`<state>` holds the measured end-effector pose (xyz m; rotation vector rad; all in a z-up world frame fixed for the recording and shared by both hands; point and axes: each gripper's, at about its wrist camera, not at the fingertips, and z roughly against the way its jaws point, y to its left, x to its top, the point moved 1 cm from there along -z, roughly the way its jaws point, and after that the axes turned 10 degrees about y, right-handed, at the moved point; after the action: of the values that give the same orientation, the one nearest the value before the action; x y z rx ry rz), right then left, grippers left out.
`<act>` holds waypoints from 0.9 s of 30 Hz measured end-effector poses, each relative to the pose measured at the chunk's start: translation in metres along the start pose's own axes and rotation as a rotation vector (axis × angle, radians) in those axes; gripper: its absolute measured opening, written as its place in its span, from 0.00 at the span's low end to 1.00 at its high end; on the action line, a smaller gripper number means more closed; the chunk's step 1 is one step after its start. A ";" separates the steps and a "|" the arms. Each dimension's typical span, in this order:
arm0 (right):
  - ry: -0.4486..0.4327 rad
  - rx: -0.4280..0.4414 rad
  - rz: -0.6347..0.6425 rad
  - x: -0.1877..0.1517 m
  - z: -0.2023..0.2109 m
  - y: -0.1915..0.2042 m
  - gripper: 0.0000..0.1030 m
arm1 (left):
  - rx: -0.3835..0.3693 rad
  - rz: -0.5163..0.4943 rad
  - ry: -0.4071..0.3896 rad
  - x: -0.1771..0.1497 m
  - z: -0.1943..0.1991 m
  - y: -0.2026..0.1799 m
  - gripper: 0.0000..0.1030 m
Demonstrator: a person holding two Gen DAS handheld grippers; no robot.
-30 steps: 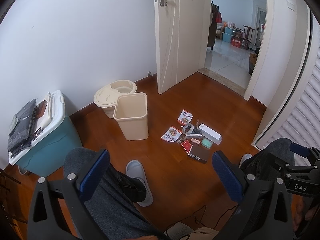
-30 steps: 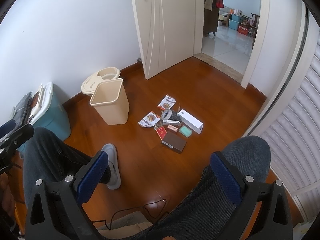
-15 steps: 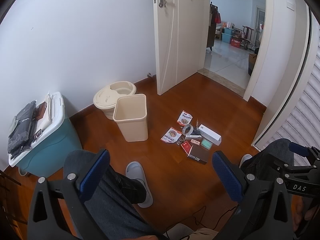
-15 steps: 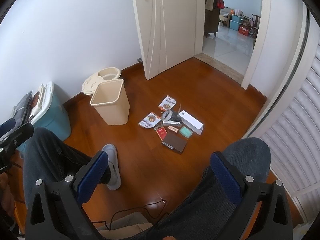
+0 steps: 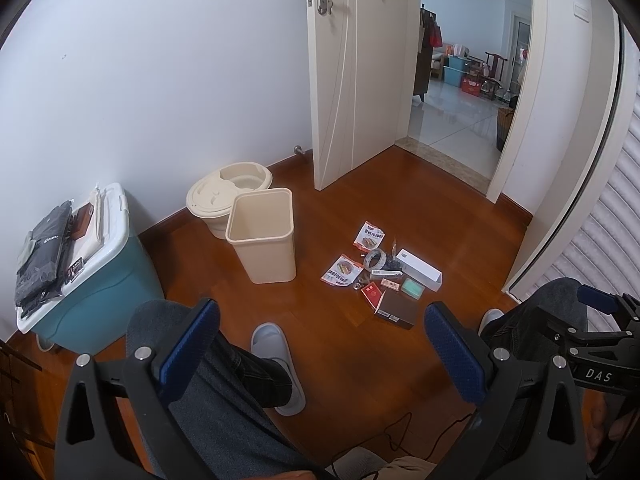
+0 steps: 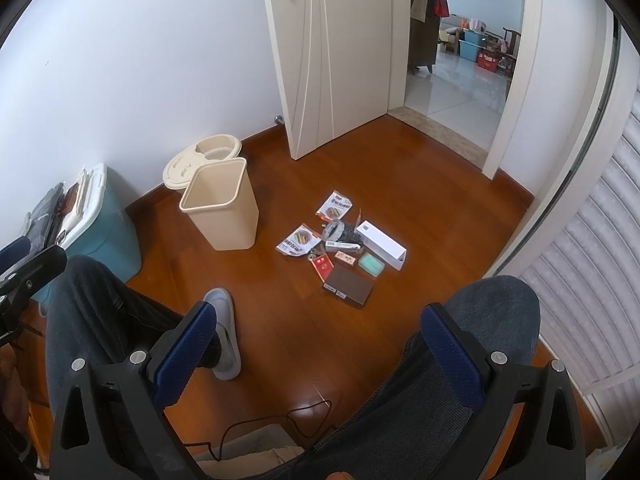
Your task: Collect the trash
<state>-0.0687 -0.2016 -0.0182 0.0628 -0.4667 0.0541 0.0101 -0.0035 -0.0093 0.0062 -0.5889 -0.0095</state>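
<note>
The left gripper (image 5: 322, 342) has its blue-padded fingers (image 5: 190, 344) spread wide apart, holding nothing, above the person's dark-trousered knees; the right gripper (image 6: 318, 350) is likewise wide open and empty, its blue pads (image 6: 450, 354) clear of everything; since the earlier frames both views have barely shifted, the left one tilted slightly upward, and nothing on the floor has moved; a grey slipper (image 5: 278, 364) rests on the reddish wooden floor (image 5: 360, 360) just ahead; farther out lies the scattered trash pile (image 5: 384, 276), with a brown flat box (image 6: 348, 283), a red packet (image 6: 322, 266), a white long carton (image 6: 382, 245) and printed snack wrappers (image 6: 299, 239); left of it stands the open beige plastic bin (image 5: 262, 236), unobstructed; behind it a round cream lidded pail (image 5: 228, 194); a teal storage box (image 5: 88, 280) sits by the wall; beyond, the white door (image 5: 360, 68) stands ajar.
</note>
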 end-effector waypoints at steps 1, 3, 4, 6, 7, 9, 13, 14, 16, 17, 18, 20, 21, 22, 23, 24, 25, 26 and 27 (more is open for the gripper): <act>0.000 -0.001 0.002 0.000 0.000 0.000 1.00 | 0.000 0.000 0.000 0.000 0.000 0.000 1.00; -0.001 -0.002 0.002 0.000 0.000 0.000 1.00 | 0.000 0.001 0.001 0.000 0.000 0.000 1.00; 0.001 0.001 0.001 0.000 0.000 0.000 1.00 | -0.001 0.000 0.001 0.000 0.000 0.000 1.00; 0.002 0.002 0.002 0.000 0.001 -0.001 1.00 | 0.001 0.000 -0.001 -0.001 0.000 0.000 1.00; 0.001 0.002 0.002 0.001 0.001 -0.001 1.00 | 0.001 -0.001 -0.001 0.000 0.000 0.000 1.00; 0.004 0.003 0.000 0.000 0.001 -0.001 1.00 | -0.001 0.000 -0.001 0.000 0.001 0.001 1.00; 0.010 0.005 0.001 0.001 0.000 -0.001 1.00 | -0.001 -0.001 0.002 0.000 0.001 0.000 1.00; 0.012 0.006 0.001 0.001 -0.001 -0.002 1.00 | -0.002 -0.002 0.003 0.000 -0.001 -0.001 1.00; 0.014 0.007 0.001 0.002 -0.002 -0.003 1.00 | -0.002 -0.003 0.004 0.000 -0.001 -0.002 1.00; 0.015 0.007 0.000 0.003 -0.002 -0.004 1.00 | -0.001 -0.004 0.004 0.000 -0.001 -0.002 1.00; 0.015 0.008 -0.001 0.003 -0.002 -0.004 1.00 | -0.002 -0.005 0.006 0.000 -0.002 -0.002 1.00; 0.015 0.006 0.002 0.002 -0.003 -0.003 1.00 | -0.001 -0.004 0.007 0.001 -0.003 -0.003 1.00; 0.016 0.005 0.002 0.003 -0.004 -0.003 1.00 | 0.002 -0.004 0.008 0.001 -0.004 -0.003 1.00; 0.018 0.005 0.005 0.004 -0.006 -0.004 1.00 | 0.005 -0.005 0.009 0.001 -0.005 -0.003 1.00; 0.017 0.004 0.013 0.005 -0.008 -0.004 1.00 | 0.012 -0.007 0.012 0.003 -0.007 -0.004 1.00; 0.016 0.004 0.019 0.005 -0.010 -0.005 1.00 | 0.016 -0.009 0.012 0.005 -0.009 -0.004 1.00; 0.012 0.000 0.038 0.009 -0.014 -0.005 1.00 | 0.019 -0.012 0.010 0.007 -0.010 -0.005 1.00; 0.009 -0.005 0.050 0.010 -0.017 -0.005 1.00 | 0.023 -0.015 0.005 0.010 -0.012 -0.006 1.00; 0.003 -0.013 0.073 0.015 -0.023 -0.005 1.00 | 0.031 -0.025 -0.011 0.017 -0.015 -0.006 1.00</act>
<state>-0.0452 -0.2048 -0.0319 0.0330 -0.4667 0.1229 0.0324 -0.0101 -0.0128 0.0438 -0.6001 -0.0242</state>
